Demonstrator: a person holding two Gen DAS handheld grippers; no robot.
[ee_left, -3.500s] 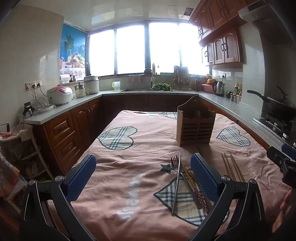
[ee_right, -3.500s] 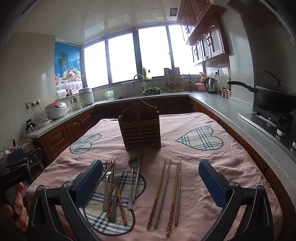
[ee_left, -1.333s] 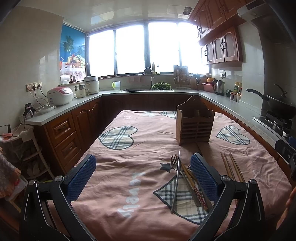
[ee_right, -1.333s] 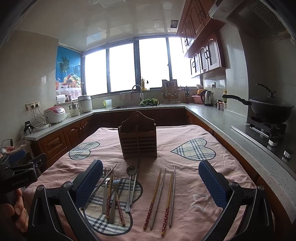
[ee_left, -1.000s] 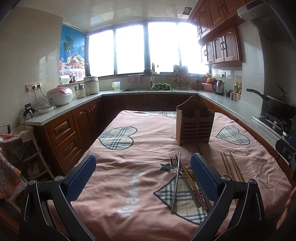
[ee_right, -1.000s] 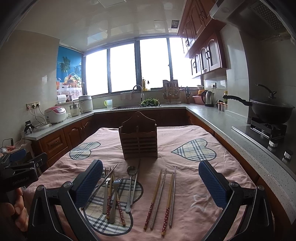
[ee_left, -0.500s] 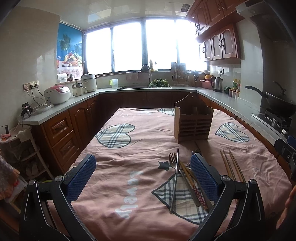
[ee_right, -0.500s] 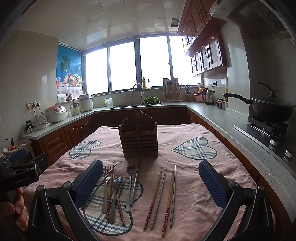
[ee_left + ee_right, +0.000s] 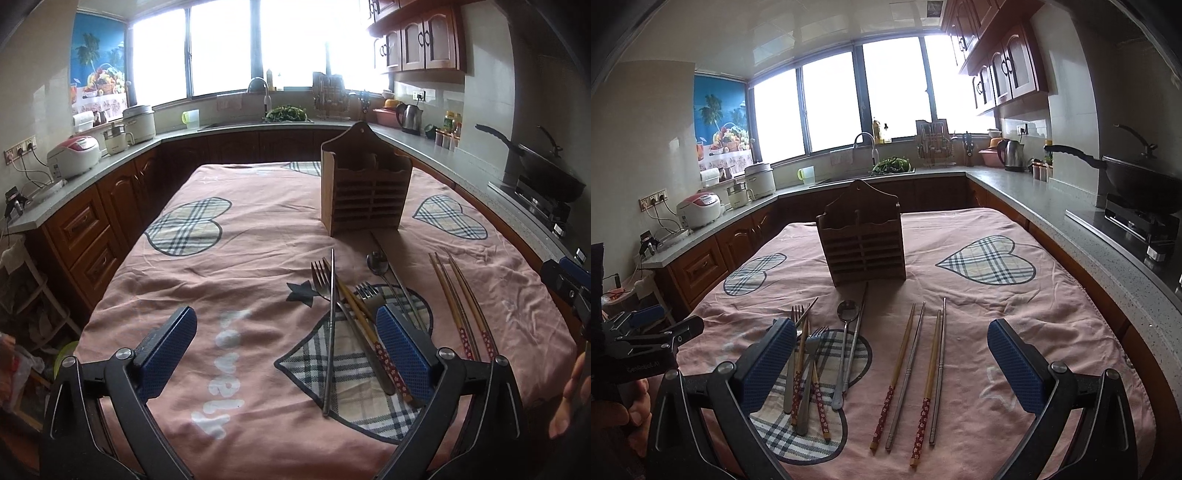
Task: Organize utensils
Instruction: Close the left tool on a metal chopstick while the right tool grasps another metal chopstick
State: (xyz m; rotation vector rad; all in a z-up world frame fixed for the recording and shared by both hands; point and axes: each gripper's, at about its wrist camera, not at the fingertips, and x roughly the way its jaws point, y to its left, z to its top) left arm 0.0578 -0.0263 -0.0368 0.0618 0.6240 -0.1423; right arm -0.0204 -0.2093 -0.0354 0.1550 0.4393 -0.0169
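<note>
**Utensils lie lengthwise before the holder**

The left gripper (image 9: 284,347) and right gripper (image 9: 892,363) both hover with jaws wide apart, holding nothing. Forks (image 9: 809,354), a spoon (image 9: 846,325) and chopsticks (image 9: 916,365) lie on the pink tablecloth (image 9: 960,291), their long axes toward the upright wooden holder (image 9: 862,243).

A home kitchen: ahead of the tongs a sink (image 9: 866,173) sits under wide windows, wooden wall cabinets (image 9: 1004,75) hang up to the right, a wok (image 9: 1137,175) rests on the stove, and a rice cooker (image 9: 700,210) stands on the left counter.
</note>
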